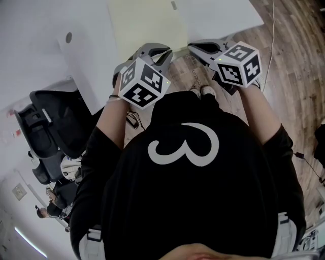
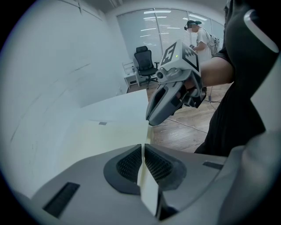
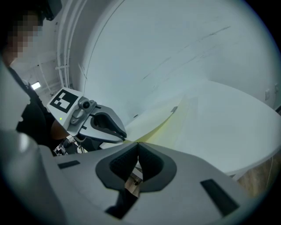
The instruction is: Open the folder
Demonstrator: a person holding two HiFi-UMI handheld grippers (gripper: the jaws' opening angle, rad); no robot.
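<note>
The left gripper point(image 2: 142, 151) is clamping its jaws on a thin pale yellow sheet, the near edge of the folder point(image 2: 114, 132); the sheet is running up between the ribbed pads point(image 2: 129, 162) and out past the tips. The right gripper point(image 3: 137, 147) is holding its jaws together at the tips, where the folder's yellow edge is running straight into them, so it appears to be nipping that same near edge; below the tips a gap between the pads is showing the wooden floor point(image 1: 294, 51).

In the head view the two grippers are sitting just beside each other, left point(image 1: 167, 55) and right point(image 1: 192, 46), both tips meeting the near edge of the folder point(image 1: 147, 23). The folder is lying flat on a white table point(image 1: 223, 15), stretching away toward the far side. A marker cube point(image 1: 142, 81) is riding on the left gripper and another point(image 1: 238, 63) on the right.

A black office chair point(image 1: 56, 122) is standing at the near left of the table. In the left gripper view, another person point(image 2: 199, 33) is standing far off by the windows.
</note>
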